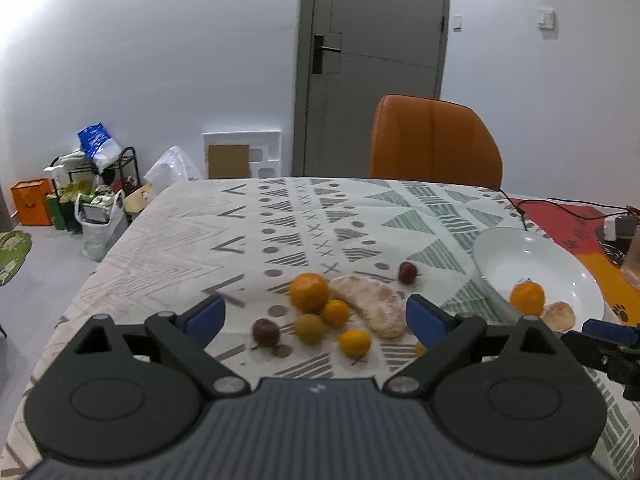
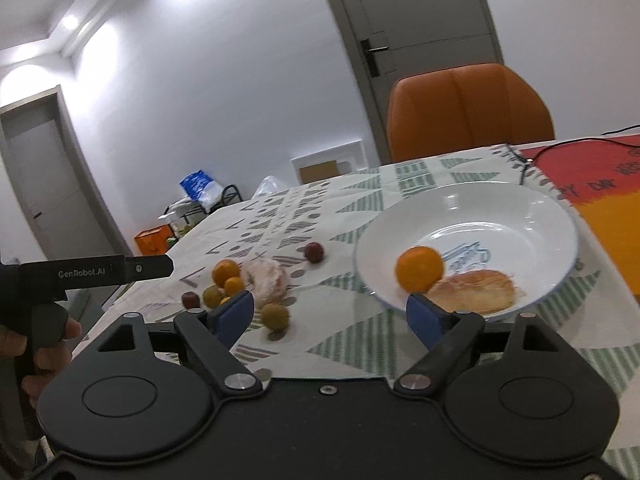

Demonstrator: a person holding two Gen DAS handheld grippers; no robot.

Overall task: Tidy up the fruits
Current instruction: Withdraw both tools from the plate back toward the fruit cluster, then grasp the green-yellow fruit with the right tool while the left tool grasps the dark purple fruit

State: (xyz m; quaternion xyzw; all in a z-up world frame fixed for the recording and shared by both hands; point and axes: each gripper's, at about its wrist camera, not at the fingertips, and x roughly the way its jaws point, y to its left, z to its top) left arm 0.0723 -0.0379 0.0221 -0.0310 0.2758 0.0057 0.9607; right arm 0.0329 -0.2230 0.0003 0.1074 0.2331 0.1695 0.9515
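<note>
The table (image 1: pixel 192 216), under a patterned cloth, carries everything, and the white plate (image 2: pixel 532 216) sits toward its right side, just short of the red and orange mat; an orange and a peeled pomelo piece already lie in the plate's near part, touching each other. The rest of the fruit is still loose on the cloth to the left of the plate, nearer the front edge than the far one. Largest there is the long pomelo segment (image 1: pixel 370 306), then the big orange (image 1: pixel 309 292) touching its left end, then three small yellow-orange fruits (image 1: pixel 336 313) bunched just below the orange, with a dark red fruit (image 1: pixel 265 333) at the left of the bunch and another (image 1: pixel 408 272) apart, toward the plate. The left gripper (image 1: pixel 316 320) hovers over this pile with its jaws wide apart and nothing between the pads. The right gripper (image 2: pixel 330 314) is spread too and empty, at the plate's near rim. The step in hand looks like picking the next fruit. Take the pomelo segment or the big orange first, since they crowd the rest. Straddle the segment across its narrow width and squeeze gently, as it is probably soft. The round ones may roll when nudged, so come down squarely and close slowly.
</note>
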